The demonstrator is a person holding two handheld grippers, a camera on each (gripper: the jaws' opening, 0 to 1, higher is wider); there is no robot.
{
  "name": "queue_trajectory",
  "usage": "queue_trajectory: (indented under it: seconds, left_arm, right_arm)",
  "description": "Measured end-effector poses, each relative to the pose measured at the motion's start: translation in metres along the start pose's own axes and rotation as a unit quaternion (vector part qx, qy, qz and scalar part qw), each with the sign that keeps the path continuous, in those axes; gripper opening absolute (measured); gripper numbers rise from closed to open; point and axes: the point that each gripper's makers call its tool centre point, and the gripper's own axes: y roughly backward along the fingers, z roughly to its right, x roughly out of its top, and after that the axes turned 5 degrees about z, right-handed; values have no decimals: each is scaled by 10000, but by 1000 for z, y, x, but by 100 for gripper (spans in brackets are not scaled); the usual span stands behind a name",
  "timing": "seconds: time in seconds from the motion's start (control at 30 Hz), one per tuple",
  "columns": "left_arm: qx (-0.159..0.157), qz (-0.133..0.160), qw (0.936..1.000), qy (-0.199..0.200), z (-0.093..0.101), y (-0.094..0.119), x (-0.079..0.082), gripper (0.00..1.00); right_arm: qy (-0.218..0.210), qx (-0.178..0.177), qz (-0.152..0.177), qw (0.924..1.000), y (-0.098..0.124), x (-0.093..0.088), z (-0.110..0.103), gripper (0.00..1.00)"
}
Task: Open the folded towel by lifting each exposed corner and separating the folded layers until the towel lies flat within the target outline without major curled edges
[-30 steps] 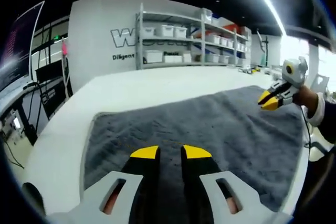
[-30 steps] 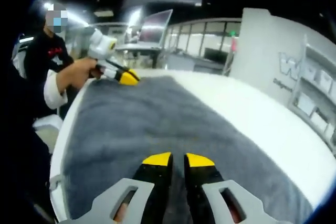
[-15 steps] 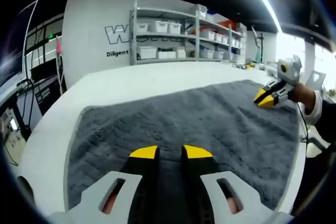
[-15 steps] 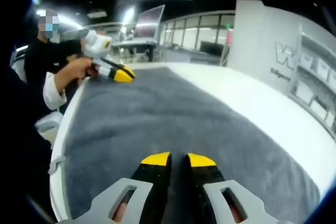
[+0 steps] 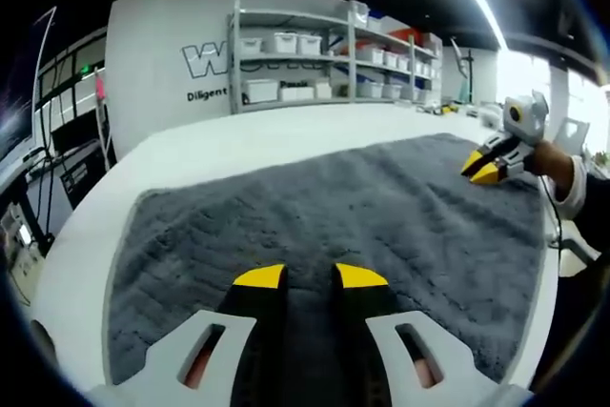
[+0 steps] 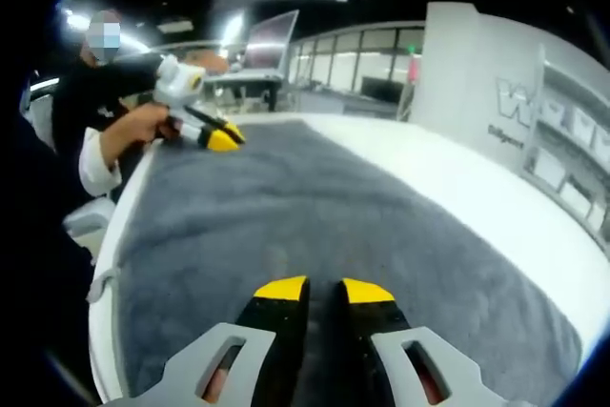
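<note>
Towel [image 5: 324, 212], grey and shaggy, lies spread open across the white table [image 5: 229, 145], one layer as far as I can judge, no folded flap standing up. Left to right in the left gripper view: its left edge runs near the table's edge, slightly wavy; the middle is flat; the far right corner sits under the right gripper [image 5: 484, 167], held in a person's hand [image 5: 545, 157]. The left gripper [image 5: 310, 276] sits low over the near edge, yellow tips a narrow gap apart with towel pile showing between them; whether cloth is pinched there I cannot tell. In the right gripper view the right gripper's own tips are likewise nearly closed over the towel, grip uncertain. No target outline is visible, so alignment cannot be checked. Judgement: unfolding looks essentially done; what remains is smoothing the edges and corners and confirming placement. Around: shelving with white bins [image 5: 324, 69] against a lettered wall [image 5: 162, 64] beyond the table, a dark rack [image 5: 57, 131] at left. Nothing rests on the towel to obstruct it.
</note>
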Motion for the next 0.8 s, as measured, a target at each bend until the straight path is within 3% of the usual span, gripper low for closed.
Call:
queue_trajectory:
  seconds: [0.8]
  left_arm:
    - [31, 94, 9999, -19, 15, 3, -2, 21]
  right_arm:
    - [-226, 26, 64, 9997, 17, -9, 0, 9]
